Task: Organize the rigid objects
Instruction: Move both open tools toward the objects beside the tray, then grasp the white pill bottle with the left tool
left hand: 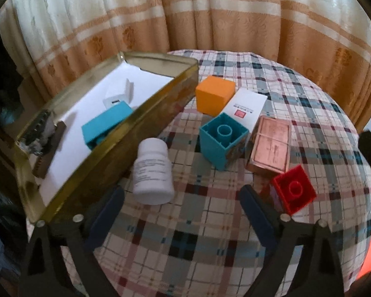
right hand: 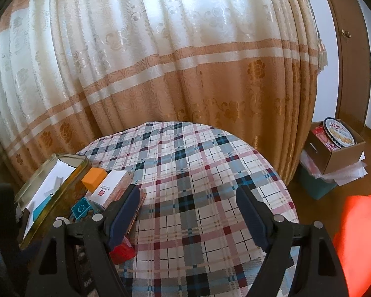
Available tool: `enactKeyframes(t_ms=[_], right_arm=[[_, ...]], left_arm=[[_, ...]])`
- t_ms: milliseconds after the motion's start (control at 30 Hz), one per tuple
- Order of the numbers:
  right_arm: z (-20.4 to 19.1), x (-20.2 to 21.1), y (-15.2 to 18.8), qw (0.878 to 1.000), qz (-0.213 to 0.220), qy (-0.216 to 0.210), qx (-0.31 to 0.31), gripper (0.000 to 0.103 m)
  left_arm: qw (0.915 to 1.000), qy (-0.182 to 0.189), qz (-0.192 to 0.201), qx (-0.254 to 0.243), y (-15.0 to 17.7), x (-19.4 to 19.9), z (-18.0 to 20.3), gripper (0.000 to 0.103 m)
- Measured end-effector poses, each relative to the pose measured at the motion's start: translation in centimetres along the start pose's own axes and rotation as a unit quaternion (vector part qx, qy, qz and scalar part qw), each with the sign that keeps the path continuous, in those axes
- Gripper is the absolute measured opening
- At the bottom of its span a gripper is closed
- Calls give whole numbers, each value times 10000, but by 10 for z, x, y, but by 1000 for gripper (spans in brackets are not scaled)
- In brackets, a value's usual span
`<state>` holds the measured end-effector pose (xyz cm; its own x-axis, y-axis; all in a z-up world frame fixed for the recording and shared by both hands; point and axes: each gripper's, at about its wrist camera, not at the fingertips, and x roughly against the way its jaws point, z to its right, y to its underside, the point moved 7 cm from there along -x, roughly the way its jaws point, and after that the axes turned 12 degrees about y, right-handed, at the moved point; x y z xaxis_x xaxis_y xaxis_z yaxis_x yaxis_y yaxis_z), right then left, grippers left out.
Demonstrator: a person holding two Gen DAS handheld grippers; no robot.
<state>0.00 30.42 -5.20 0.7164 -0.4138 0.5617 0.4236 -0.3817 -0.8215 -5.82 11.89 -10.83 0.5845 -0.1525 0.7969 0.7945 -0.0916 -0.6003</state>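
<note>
With my left gripper wide and empty, I judge the white bottle light, rigid, slippery; grasp across its middle.

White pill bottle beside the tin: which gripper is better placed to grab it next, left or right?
Left, probably. The left gripper is open with the white pill bottle just ahead, near its left finger, beside the gold tin. The right gripper is open over bare plaid tablecloth, with the objects off to its left.

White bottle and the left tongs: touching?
Apart. The left wrist view shows checked cloth between the white bottle and both pads of the open left tongs.
</note>
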Motion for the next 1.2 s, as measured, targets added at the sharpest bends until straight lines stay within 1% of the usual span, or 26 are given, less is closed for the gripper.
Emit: enactKeyframes(t_ms=[67,300,433,467,500,533,567,633,700,733,800,867,933,1000,1133,1200], right_arm=[[1,0,0,10000,-14,-14,-22,82],[-2,-1,1,10000,-49,-29,21,82],[-3,-1,2,10000,-56,-20,53,82],[-3,-2,2,10000,-63,-17,59,82],[-3,-2,2,10000,-69,-13,63,82],[-3,-2,2,10000,-72,-10,65,82],[-3,-2,2,10000,-76,-6,63,82],[-4,-3,3,9999,-92,7,68,82],[-4,-4,3,9999,-115,8,87,82],[-5,-4,3,9999,-115,12,95,82],[-5,-4,3,9999,-116,5,93,82],[-6,-5,3,9998,-145,-23,96,82],[-5,-5,4,9998,-166,-32,83,82],[-5,-5,5,9998,-179,-44,59,82],[-5,-5,8,9995,-282,-105,46,82],[-6,-4,11,9991,-381,-201,33,82]], left_arm=[[9999,5,-109,67,-3,-6,-1,94],[9989,-13,-265,375,-14,-20,-12,94],[9988,79,-318,352,-21,-26,-11,93],[9986,160,-384,333,-21,-30,-11,90],[9979,276,-485,337,-18,-34,-12,88],[9974,440,-386,420,-17,-34,-13,83],[9975,483,-326,389,-16,-33,-14,83],[9977,554,-289,272,-15,-33,-11,78],[9974,656,-269,158,-15,-31,-7,64],[9972,700,-247,100,-15,-30,-6,60],[9969,774,-148,-41,-14,-28,-5,41],[9958,897,-110,-169,-12,-26,-4,39],[9940,1069,-135,-177,-15,-23,-5,36],[9914,1283,-146,-226,-11,-19,-2,36],[9877,1481,-89,-498,-9,-10,2,36],[9850,1613,24,-621,-6,1,1,36]])
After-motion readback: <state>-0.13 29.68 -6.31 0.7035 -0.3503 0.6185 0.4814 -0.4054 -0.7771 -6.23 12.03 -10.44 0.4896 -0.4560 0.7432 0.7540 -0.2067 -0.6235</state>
